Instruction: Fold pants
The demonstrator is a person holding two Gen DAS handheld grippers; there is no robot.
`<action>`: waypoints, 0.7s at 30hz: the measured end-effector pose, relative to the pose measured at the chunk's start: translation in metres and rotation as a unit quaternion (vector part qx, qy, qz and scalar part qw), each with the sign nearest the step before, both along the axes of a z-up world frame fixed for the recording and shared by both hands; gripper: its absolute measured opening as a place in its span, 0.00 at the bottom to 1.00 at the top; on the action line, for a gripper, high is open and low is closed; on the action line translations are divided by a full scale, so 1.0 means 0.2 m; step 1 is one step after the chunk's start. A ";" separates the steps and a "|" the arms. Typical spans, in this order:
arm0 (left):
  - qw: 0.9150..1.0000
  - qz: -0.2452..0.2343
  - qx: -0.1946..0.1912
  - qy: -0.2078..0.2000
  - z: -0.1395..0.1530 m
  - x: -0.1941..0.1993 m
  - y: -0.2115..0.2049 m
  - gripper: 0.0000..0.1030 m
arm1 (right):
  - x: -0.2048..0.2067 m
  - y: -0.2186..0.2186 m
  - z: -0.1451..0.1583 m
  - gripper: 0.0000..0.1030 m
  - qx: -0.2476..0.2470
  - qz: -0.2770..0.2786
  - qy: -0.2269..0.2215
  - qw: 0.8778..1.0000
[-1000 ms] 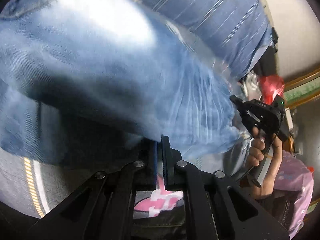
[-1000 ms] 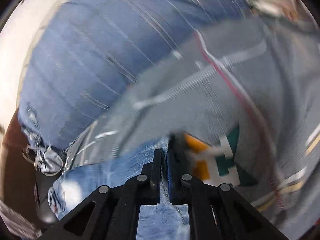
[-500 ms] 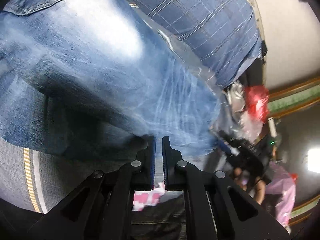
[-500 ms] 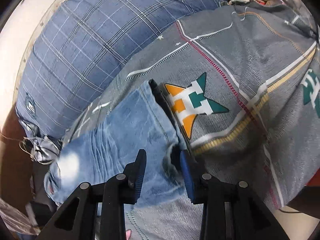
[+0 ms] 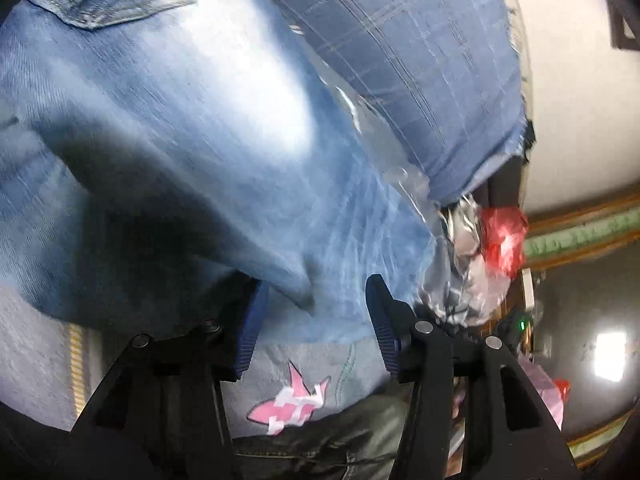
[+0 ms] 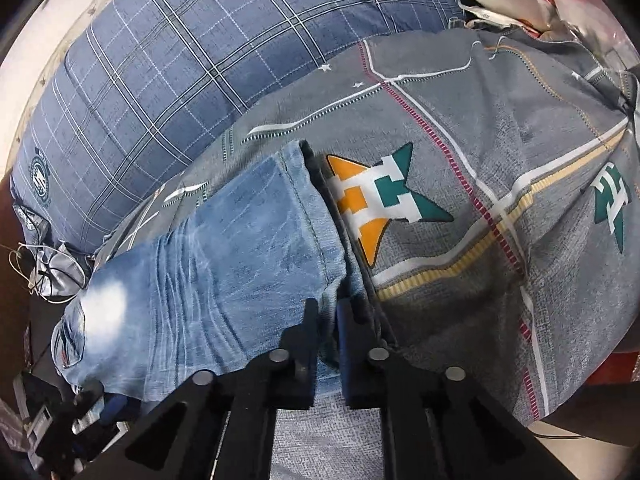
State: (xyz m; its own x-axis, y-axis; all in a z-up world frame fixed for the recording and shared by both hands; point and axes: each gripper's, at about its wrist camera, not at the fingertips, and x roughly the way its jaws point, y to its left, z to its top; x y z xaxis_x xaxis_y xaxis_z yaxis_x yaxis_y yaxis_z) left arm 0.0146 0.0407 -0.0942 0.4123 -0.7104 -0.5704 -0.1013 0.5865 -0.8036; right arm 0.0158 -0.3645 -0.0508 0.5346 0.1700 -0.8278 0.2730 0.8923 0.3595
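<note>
Left wrist view: pants [image 5: 192, 152], faded light-blue denim, fill the left and centre of the picture, back pocket at upper left. They lie on a bed cover [image 5: 36, 344], grey, with a pale yellow stripe at the left edge and a pink star print near bottom centre. Left gripper [image 5: 314, 322]: jaws have just been opening and stand wide apart; a fold of denim lies between the blue pads, which do not press on it, so the cloth is released. Right of the pants, a blue plaid pillow [image 5: 400, 60] against a white wall [image 5: 580, 120]. Below the pillow, crumpled silver plastic and a red bag [image 5: 504, 240]. Far right: green and wood trim, a bright window patch. Picture is motion-blurred

Right wrist view: plaid pillow [image 6: 160, 80] at upper left, with a round emblem on its left end. Pants [image 6: 224, 264] lie flat on the grey bed cover [image 6: 500, 120], running from lower left up to a hemmed leg end at centre. Right gripper [image 6: 327, 320]: jaws have just been closing and are clenched on the pants' right-hand edge, denim pinched between the fingers. Just right of the pants, an orange-and-teal star print [image 6: 384, 200]; further right, a yellow stripe, a dashed red line and a second teal print. Clutter of silver and red plastic at top right
</note>
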 end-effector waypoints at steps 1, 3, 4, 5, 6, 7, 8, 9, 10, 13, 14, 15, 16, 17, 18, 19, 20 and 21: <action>1.000 0.005 0.004 0.011 -0.01 0.02 0.01 0.48 | 0.00 0.00 0.00 0.05 -0.001 0.000 -0.002 1.000; 0.999 0.023 0.027 0.027 -0.04 0.06 0.05 0.41 | -0.01 0.00 0.01 0.04 0.002 -0.004 -0.008 1.000; 0.999 0.029 0.031 0.027 -0.05 0.07 0.06 0.23 | -0.02 -0.01 0.02 0.04 0.003 -0.008 -0.014 1.000; 0.998 0.038 0.040 0.029 -0.05 0.07 0.08 0.10 | -0.03 -0.02 0.03 0.04 0.007 -0.011 -0.019 1.000; 0.998 0.046 0.039 0.027 -0.04 0.06 0.10 0.09 | -0.04 -0.02 0.04 0.04 0.009 -0.012 -0.021 1.000; 0.998 0.050 0.035 0.023 -0.03 0.04 0.11 0.05 | -0.05 -0.03 0.06 0.03 0.011 -0.012 -0.025 1.000; 0.998 0.052 0.032 0.018 -0.01 0.02 0.11 0.04 | -0.07 -0.04 0.08 0.03 0.011 -0.013 -0.033 0.999; 0.998 0.055 0.032 0.008 0.02 -0.02 0.11 0.04 | -0.08 -0.05 0.10 0.03 0.009 -0.016 -0.039 0.999; 0.998 0.056 0.039 -0.014 0.08 -0.07 0.11 0.04 | -0.10 -0.06 0.12 0.03 0.004 -0.018 -0.046 0.999; 0.993 0.060 0.078 -0.056 0.17 -0.15 0.09 0.04 | -0.10 -0.05 0.14 0.03 -0.018 -0.013 -0.043 0.999; 0.993 0.061 0.083 -0.050 0.16 -0.15 0.08 0.04 | -0.09 -0.04 0.11 0.03 -0.022 -0.013 -0.035 0.999; 0.994 0.053 0.092 -0.029 0.10 -0.13 0.07 0.04 | -0.07 -0.04 0.07 0.03 -0.022 -0.011 -0.023 0.999; 0.994 0.047 0.098 -0.011 0.05 -0.12 0.04 0.04 | -0.05 -0.04 0.03 0.03 -0.014 -0.008 -0.003 1.000; 0.994 0.040 0.103 0.017 -0.02 -0.09 0.03 0.04 | -0.02 -0.03 -0.01 0.03 -0.007 0.000 0.019 1.000; 0.993 0.035 0.105 0.032 -0.06 -0.08 0.03 0.04 | 0.00 -0.03 -0.02 0.03 -0.010 0.001 0.026 1.000; 0.994 0.031 0.092 0.046 -0.10 -0.07 0.04 0.04 | 0.00 -0.03 -0.02 0.03 -0.014 -0.002 0.029 0.999; 0.995 0.036 0.080 0.048 -0.11 -0.07 0.05 0.04 | 0.01 -0.02 -0.02 0.03 -0.019 -0.004 0.030 0.999; 0.996 0.035 0.072 0.050 -0.10 -0.07 0.06 0.04 | 0.00 -0.02 -0.01 0.03 -0.020 -0.006 0.026 0.999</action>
State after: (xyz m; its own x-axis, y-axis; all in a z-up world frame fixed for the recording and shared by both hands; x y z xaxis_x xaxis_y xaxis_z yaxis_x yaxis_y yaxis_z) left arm 0.0001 0.0525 -0.1137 0.3936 -0.5896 -0.7053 -0.2210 0.6840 -0.6952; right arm 0.0148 -0.3690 -0.0520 0.4925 0.1290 -0.8607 0.3021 0.9021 0.3081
